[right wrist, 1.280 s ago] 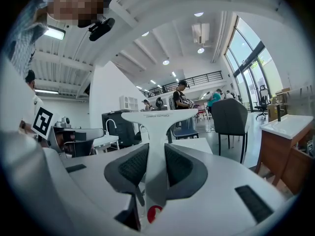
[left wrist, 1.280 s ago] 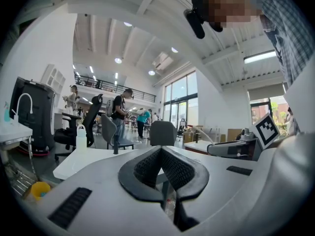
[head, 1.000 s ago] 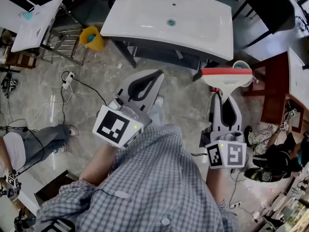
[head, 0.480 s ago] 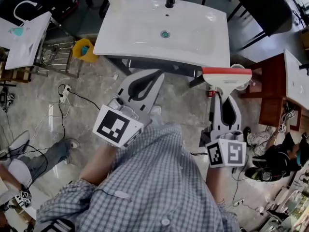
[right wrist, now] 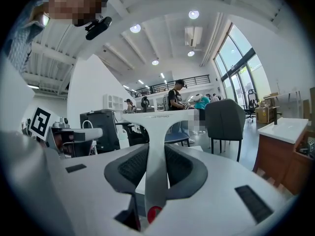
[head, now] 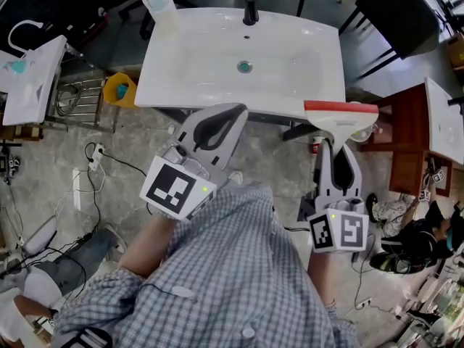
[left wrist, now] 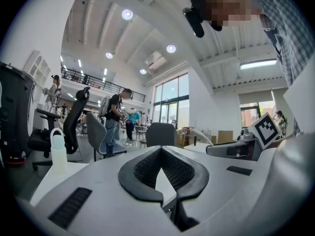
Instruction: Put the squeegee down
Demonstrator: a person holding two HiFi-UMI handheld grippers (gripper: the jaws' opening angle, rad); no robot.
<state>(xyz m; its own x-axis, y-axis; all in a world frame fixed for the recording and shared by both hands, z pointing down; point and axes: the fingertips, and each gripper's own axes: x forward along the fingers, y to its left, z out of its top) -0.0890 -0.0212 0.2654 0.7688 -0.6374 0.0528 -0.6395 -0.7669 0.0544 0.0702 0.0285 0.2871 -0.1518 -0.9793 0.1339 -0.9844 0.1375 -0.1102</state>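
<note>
Squeegee (head: pixel 341 110) handle pinched btwn right gripper (head: pixel 338 146) fingers; left gripper (head: pixel 236 112) fingers pressed together, empty.

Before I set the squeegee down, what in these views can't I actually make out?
- Head view: the squeegee handle's lower part, covered by the right gripper.
- Head view: a round container under the squeegee's head, mostly covered by it; contents unclear.
- Head view: the squeegee's height relative to the sink, not readable from above.
- Right gripper view: the squeegee's rubber edge, hidden behind its own white head.
</note>
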